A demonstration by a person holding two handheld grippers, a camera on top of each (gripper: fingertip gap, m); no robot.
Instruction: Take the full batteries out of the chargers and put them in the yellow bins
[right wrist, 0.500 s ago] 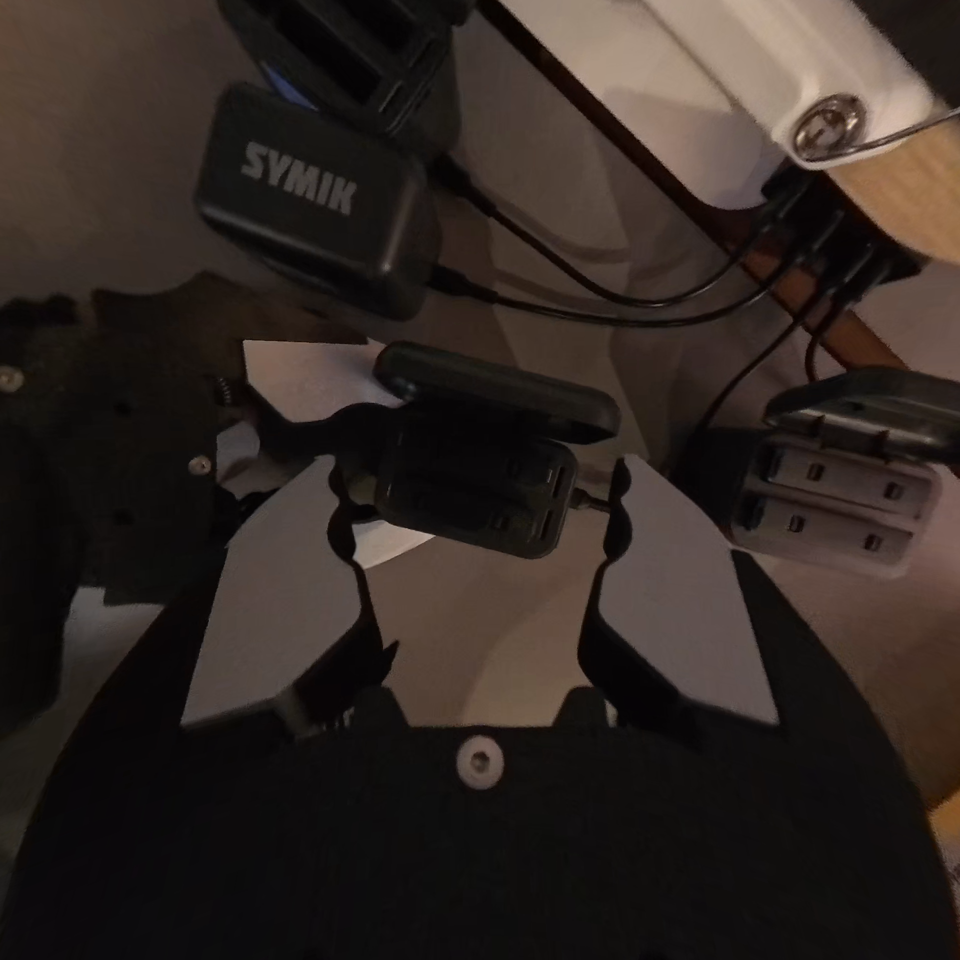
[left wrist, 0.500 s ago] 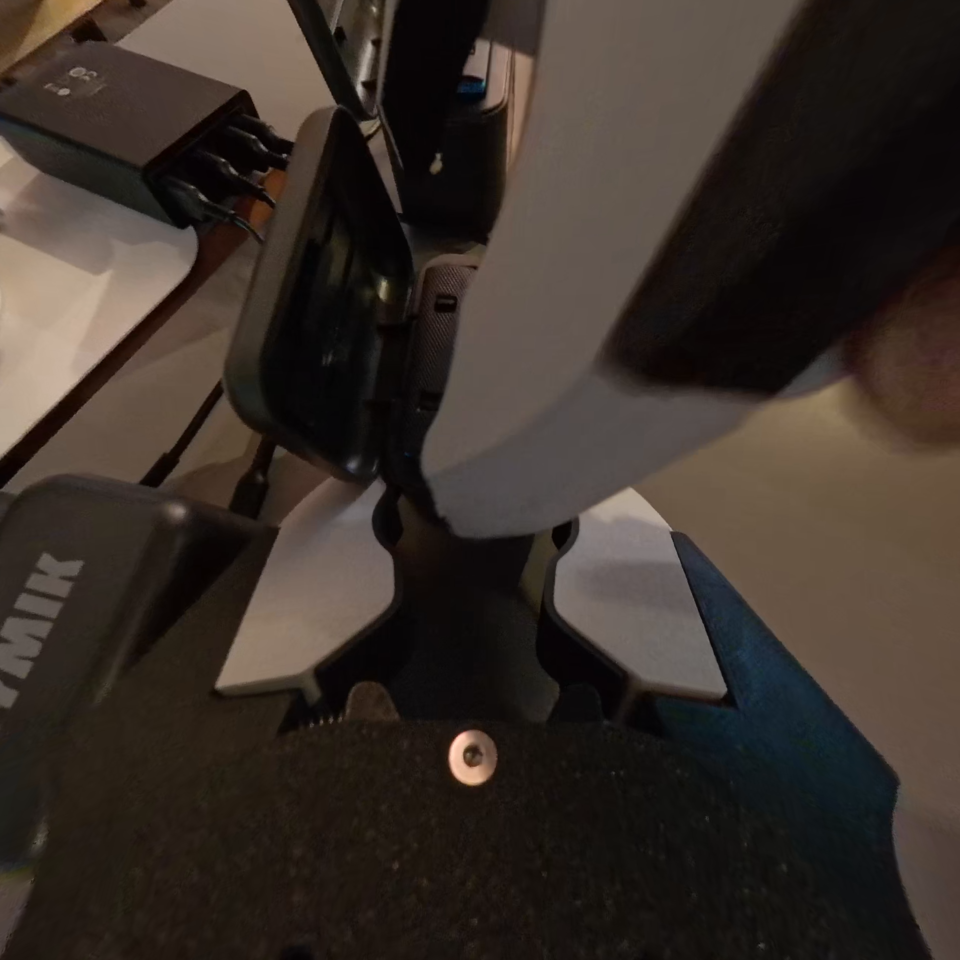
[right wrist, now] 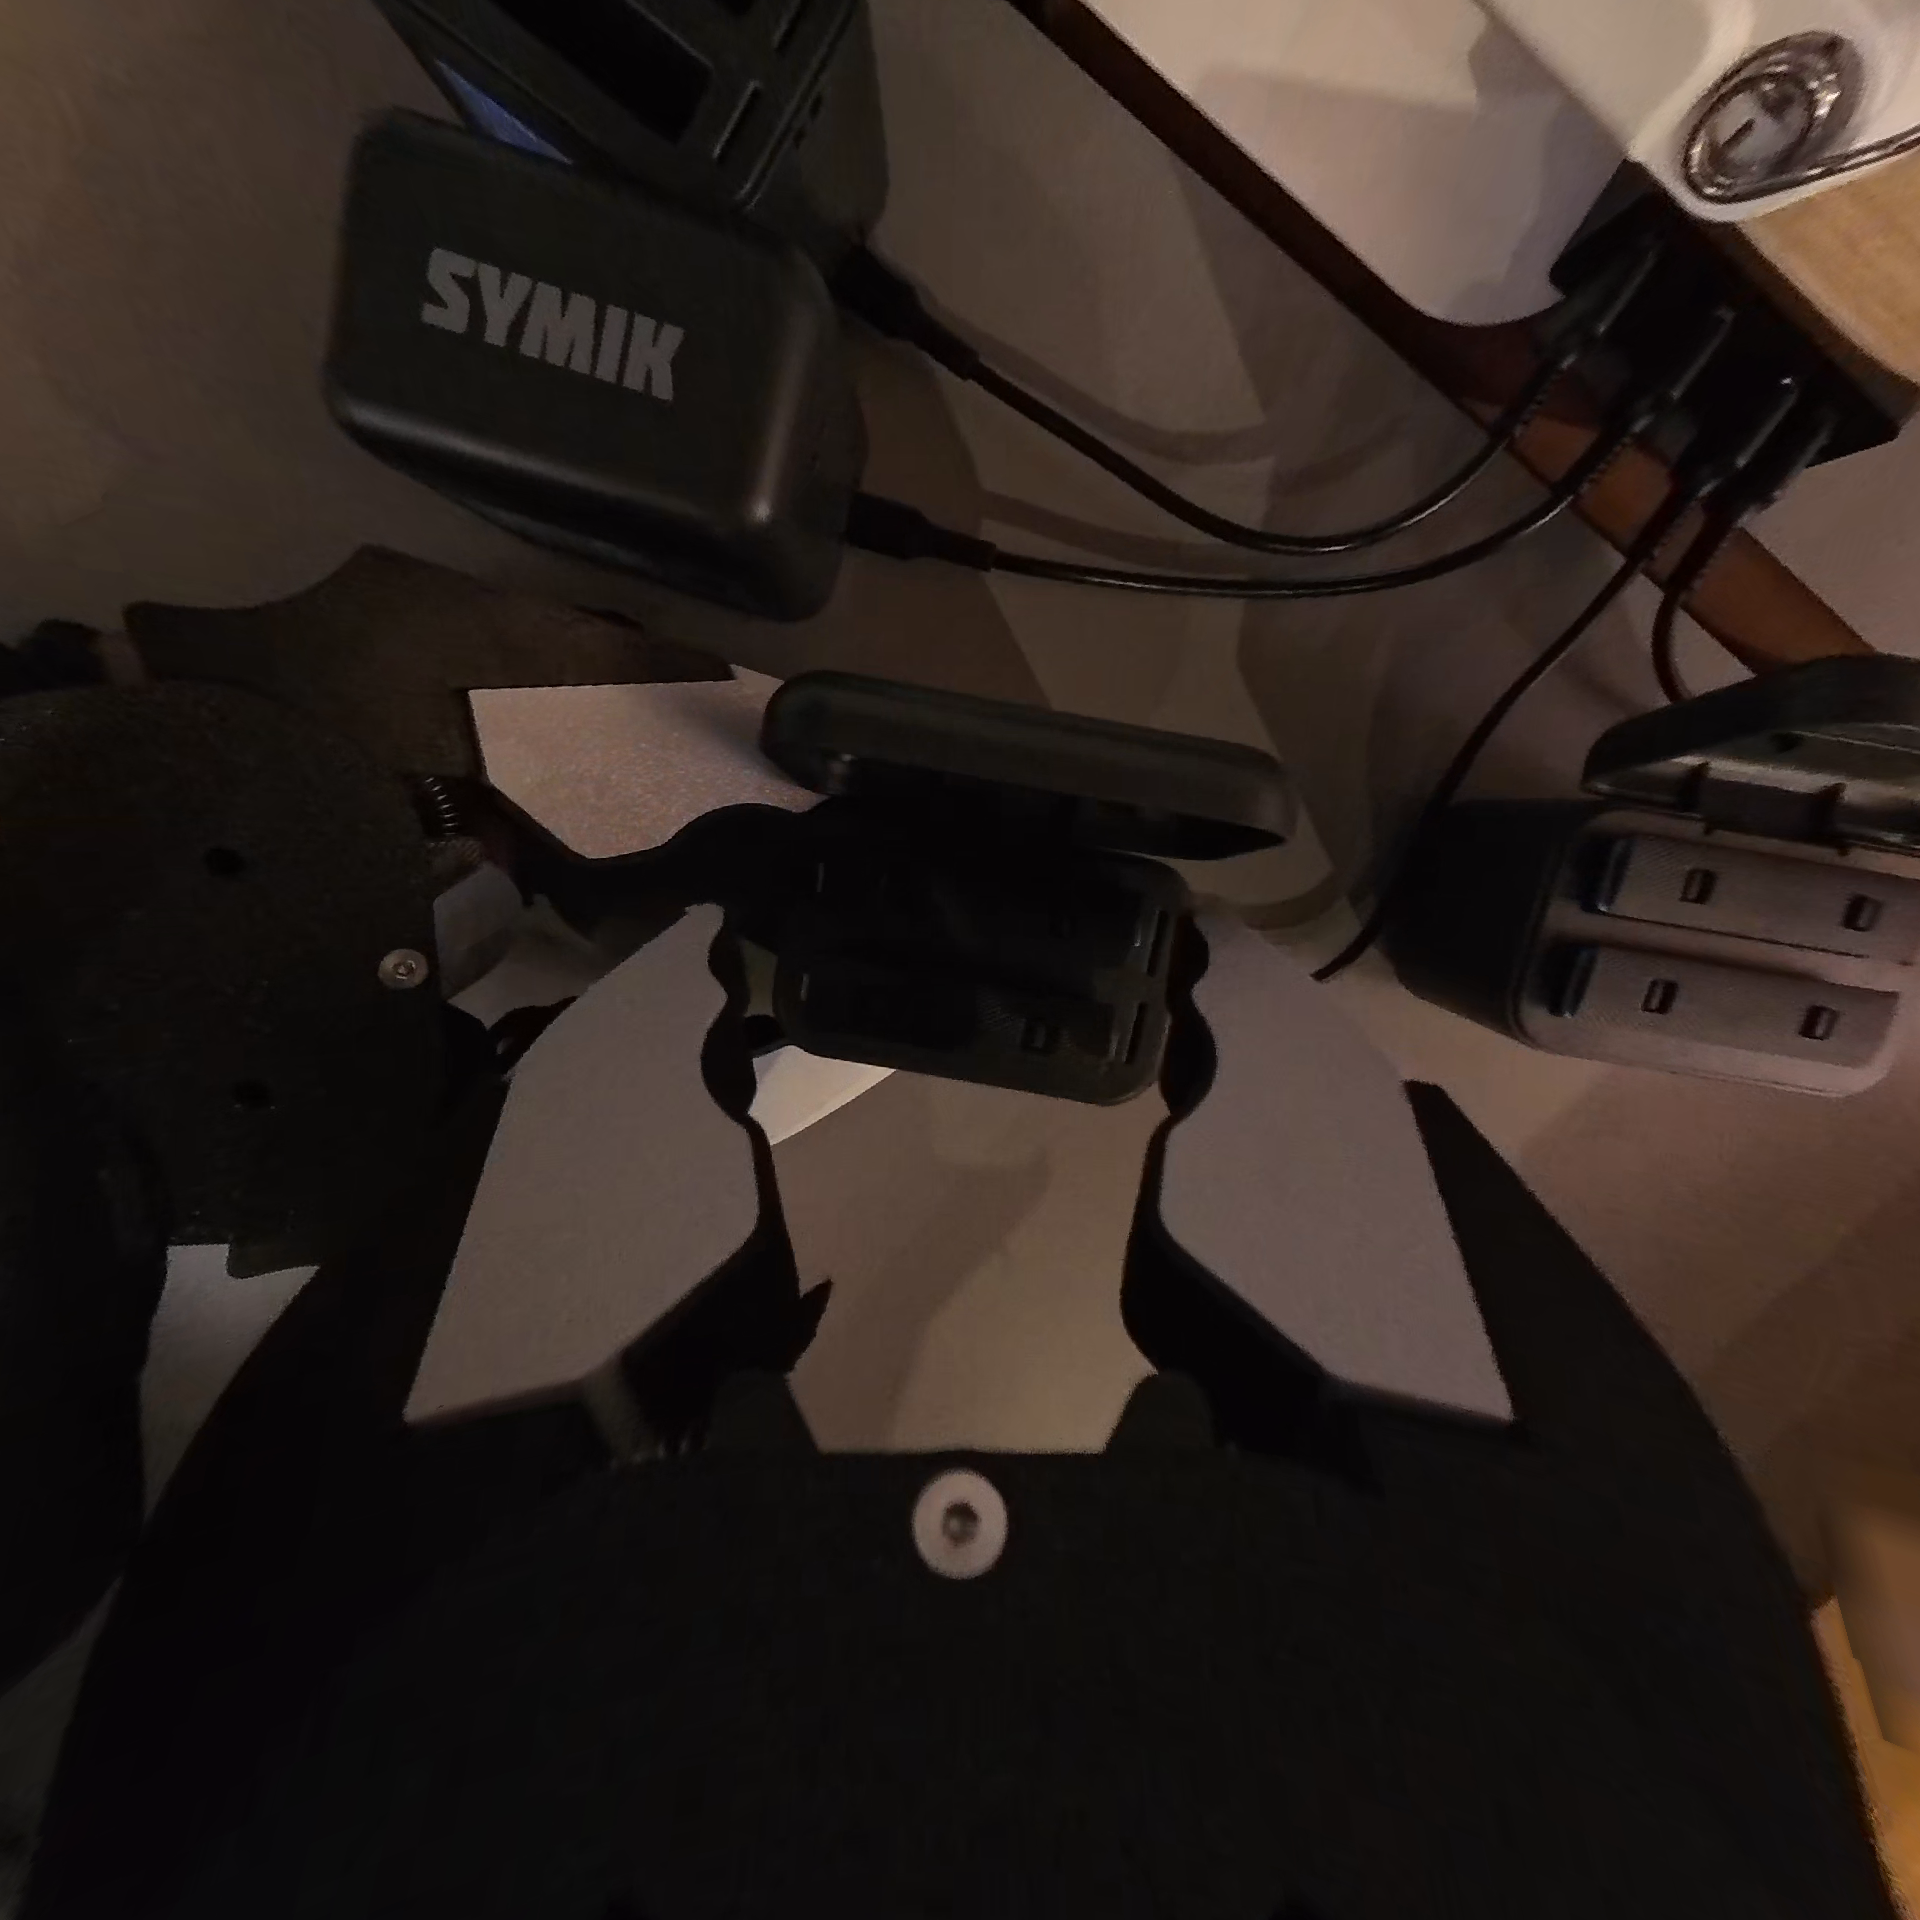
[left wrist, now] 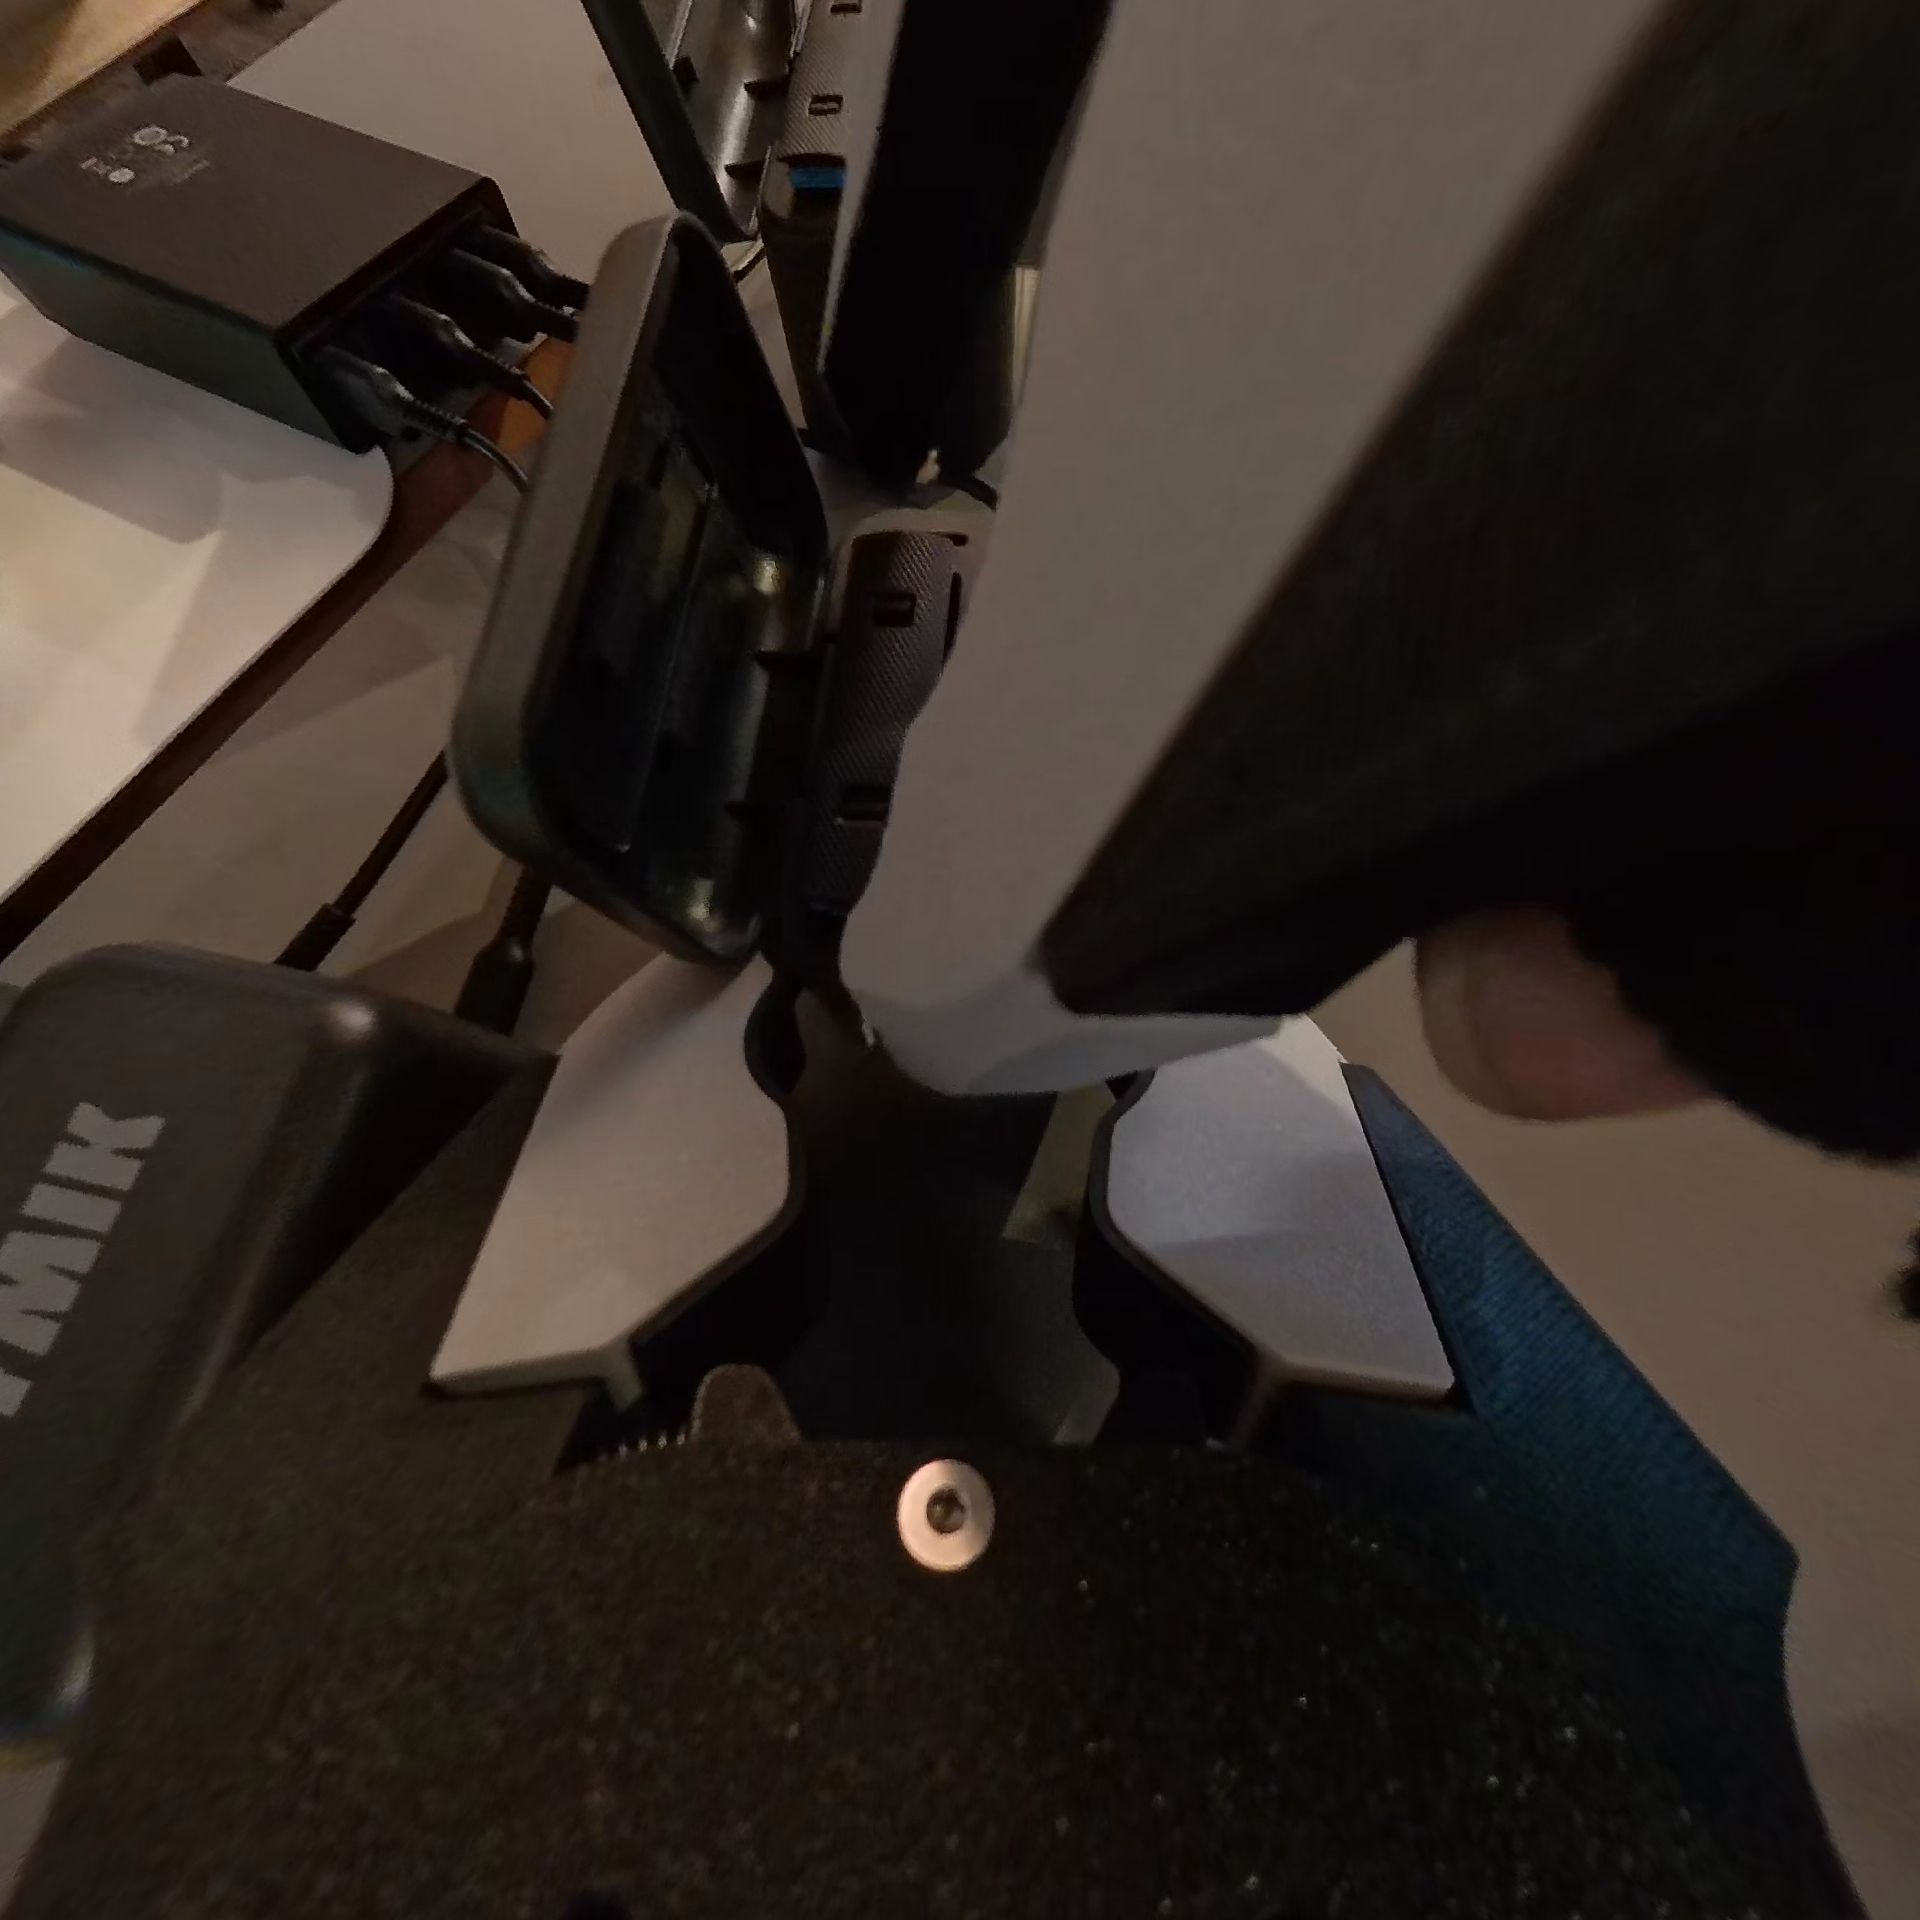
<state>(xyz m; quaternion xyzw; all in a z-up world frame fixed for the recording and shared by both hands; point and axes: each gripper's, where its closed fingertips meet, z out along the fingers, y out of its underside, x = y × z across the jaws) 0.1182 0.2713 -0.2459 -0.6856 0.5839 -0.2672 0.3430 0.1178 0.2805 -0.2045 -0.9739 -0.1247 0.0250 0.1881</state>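
Several chargers (right wrist: 977, 935) and cables (right wrist: 1195, 520) sit on a pale bench (right wrist: 1039, 208) in dim light; right tongs (right wrist: 951, 1018) apart around one, left tongs' (left wrist: 935, 1060) grip unclear.

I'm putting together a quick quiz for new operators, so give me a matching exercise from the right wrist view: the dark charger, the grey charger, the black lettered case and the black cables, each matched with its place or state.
Things:
1. dark charger
2. grey charger
3. black lettered case
4. black cables

Places or states:
A. lid shut
B. run to the black hub at the top right
C. lid open, two grey batteries in its slots
D. lid open, between the fingertips of the right hand-held gripper

Pairs: 1-D, 2-C, 3-A, 4-B
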